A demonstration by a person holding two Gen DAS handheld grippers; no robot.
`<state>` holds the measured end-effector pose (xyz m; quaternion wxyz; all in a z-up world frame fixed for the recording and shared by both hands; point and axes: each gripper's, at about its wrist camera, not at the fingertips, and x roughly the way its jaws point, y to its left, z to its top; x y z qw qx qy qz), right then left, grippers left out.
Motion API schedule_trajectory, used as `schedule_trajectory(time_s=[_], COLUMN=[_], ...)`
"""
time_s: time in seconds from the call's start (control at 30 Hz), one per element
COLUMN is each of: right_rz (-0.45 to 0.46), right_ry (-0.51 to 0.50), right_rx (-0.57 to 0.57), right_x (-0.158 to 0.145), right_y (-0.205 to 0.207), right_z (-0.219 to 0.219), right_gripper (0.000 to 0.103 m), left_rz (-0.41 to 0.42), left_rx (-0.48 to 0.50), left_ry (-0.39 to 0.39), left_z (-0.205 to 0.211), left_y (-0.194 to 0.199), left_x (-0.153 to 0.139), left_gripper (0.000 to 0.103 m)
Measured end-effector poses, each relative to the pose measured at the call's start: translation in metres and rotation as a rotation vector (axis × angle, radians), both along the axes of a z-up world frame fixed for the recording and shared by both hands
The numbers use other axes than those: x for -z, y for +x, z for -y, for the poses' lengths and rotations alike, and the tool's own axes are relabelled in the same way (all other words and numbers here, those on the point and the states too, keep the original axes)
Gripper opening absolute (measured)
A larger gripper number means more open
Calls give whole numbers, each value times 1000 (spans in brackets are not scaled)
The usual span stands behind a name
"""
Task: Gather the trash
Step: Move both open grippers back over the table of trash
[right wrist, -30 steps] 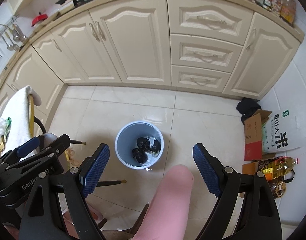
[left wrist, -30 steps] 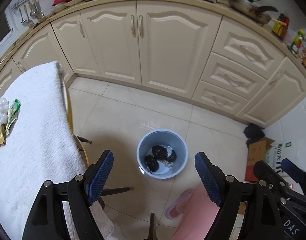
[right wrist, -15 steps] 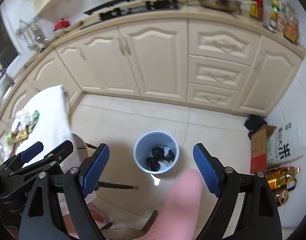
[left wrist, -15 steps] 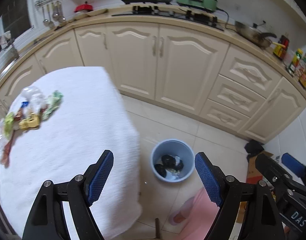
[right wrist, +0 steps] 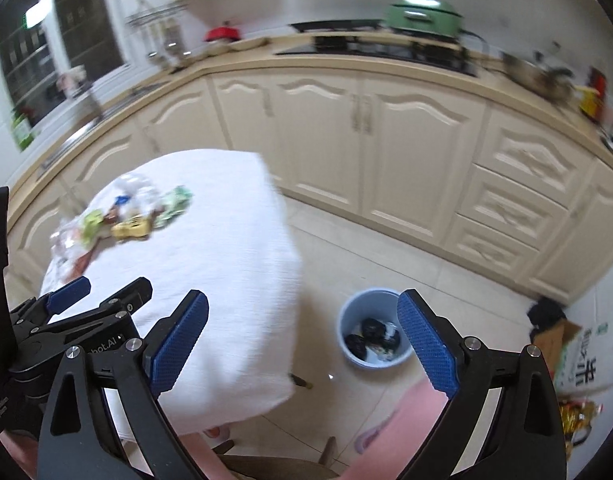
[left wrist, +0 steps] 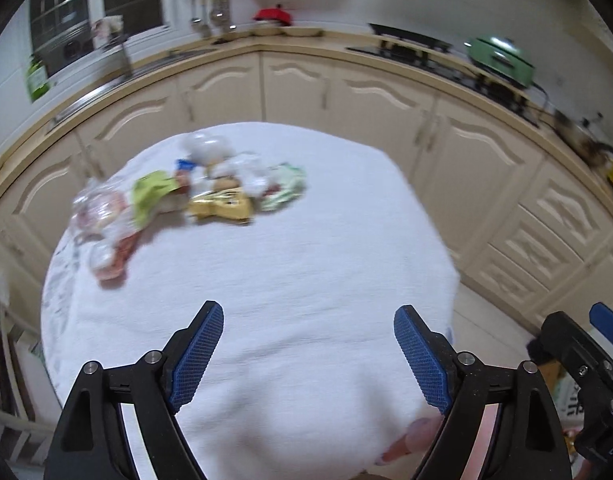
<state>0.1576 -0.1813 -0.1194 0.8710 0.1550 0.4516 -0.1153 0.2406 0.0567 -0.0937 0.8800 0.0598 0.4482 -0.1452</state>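
now both grippers, left (left wrist: 308, 354) and right (right wrist: 302, 342), gape empty; reach for the wrappers (left wrist: 186, 200) at eleven o'clock, then the bin (right wrist: 372, 330).

Left gripper (left wrist: 308, 354) hung over the table (left wrist: 306, 280), jaws spread wide, nothing between them. White cloth covered the table. Trash pile (left wrist: 186, 204) lay on the far left part: yellow wrapper (left wrist: 222, 206), green wrappers, clear plastic, all blurred. Cream cabinets (left wrist: 366, 108) curved behind. Right gripper (left wrist: 578, 360) partly visible at right edge.
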Motion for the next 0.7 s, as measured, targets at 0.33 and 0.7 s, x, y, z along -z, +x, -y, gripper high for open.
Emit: schedule_trajectory(time_s=[0.33, 0.7], right_rz=[-27, -88], right_ry=[19, 49], right_rx=[-185, -316], right_x=[13, 37], right_y=[51, 112], right_z=[-78, -136], right_gripper=[99, 99], left_rz=[-50, -113], left_rx=[-164, -291], left_ry=[6, -3], left_z=[-72, -125], left_y=[20, 90], left_x=[3, 18], left_gripper=[86, 86])
